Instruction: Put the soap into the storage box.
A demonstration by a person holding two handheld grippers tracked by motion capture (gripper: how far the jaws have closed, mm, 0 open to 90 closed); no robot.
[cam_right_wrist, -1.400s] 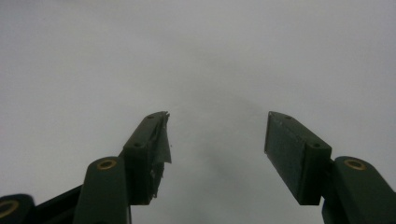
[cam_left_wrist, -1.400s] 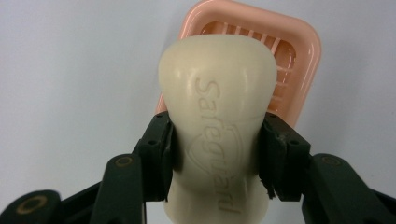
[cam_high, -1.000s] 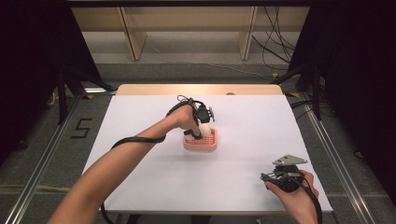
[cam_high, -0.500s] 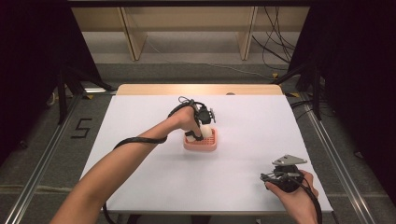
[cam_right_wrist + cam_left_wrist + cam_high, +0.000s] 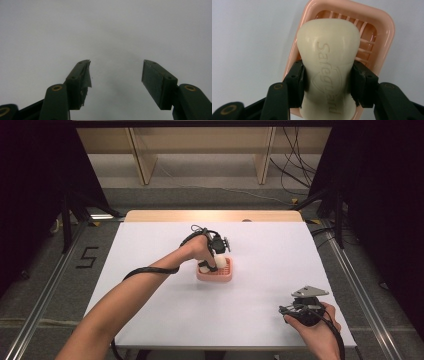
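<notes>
A cream bar of soap (image 5: 329,57) stamped with a brand name is clamped at its waist between the jaws of my left gripper (image 5: 328,75). It hangs just over a pink ribbed soap dish (image 5: 384,32). In the high view the left gripper (image 5: 209,265) points down into the pink soap dish (image 5: 223,275) at the table's middle, with the soap (image 5: 211,267) showing white at its tip. My right gripper (image 5: 285,310) rests low at the near right of the table. Its jaws (image 5: 116,75) stand apart over bare white surface with nothing between them.
The white table top (image 5: 270,255) spreads wide around the dish. A wooden strip (image 5: 215,215) runs along its far edge. Metal rails (image 5: 357,280) flank both sides, and cables (image 5: 295,175) lie on the floor beyond.
The left hand has shifted only slightly over the soap dish, still holding the soap. The right hand has not moved.
</notes>
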